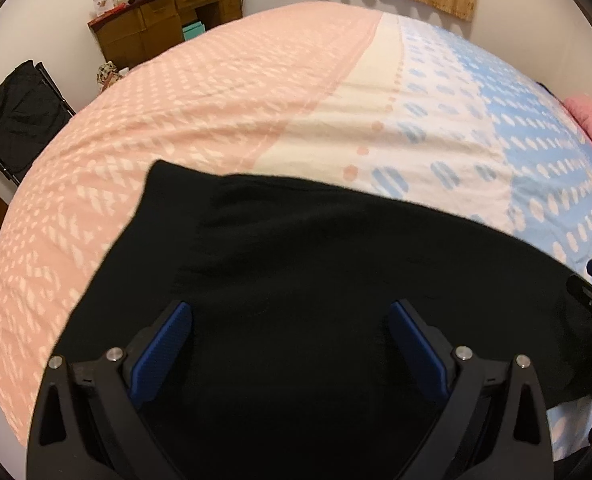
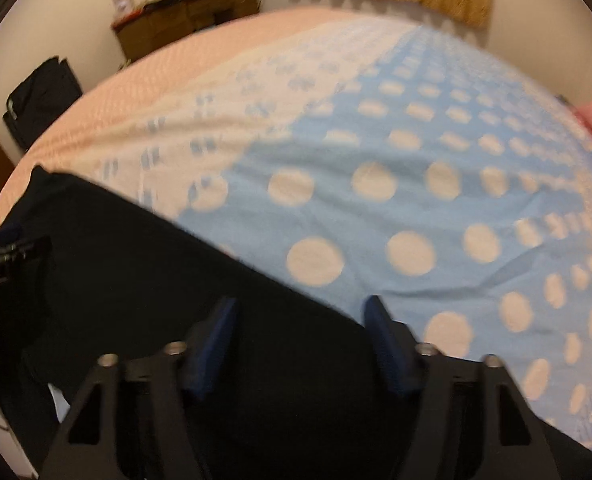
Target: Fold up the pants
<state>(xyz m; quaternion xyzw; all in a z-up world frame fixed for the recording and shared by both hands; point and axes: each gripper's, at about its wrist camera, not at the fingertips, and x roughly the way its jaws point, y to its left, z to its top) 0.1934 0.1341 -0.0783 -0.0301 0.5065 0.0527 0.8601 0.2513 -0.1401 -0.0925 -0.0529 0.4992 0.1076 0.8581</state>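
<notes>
- The black pants point(image 1: 296, 280) lie spread on the bedspread point(image 1: 216, 92), near its front edge.
- Left gripper point(image 1: 290, 340) is poised above them, jaws wide and empty.
- Right gripper point(image 2: 300, 344) hovers over their right edge, jaws apart, nothing pinched.
- Soft, limp, light cloth; best pinched at an edge or corner.

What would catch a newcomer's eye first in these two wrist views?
The black pants spread across the near edge of the bed, dark against the pink, white and blue dotted bedspread. Both the left gripper and the right gripper hang open above the cloth.
</notes>
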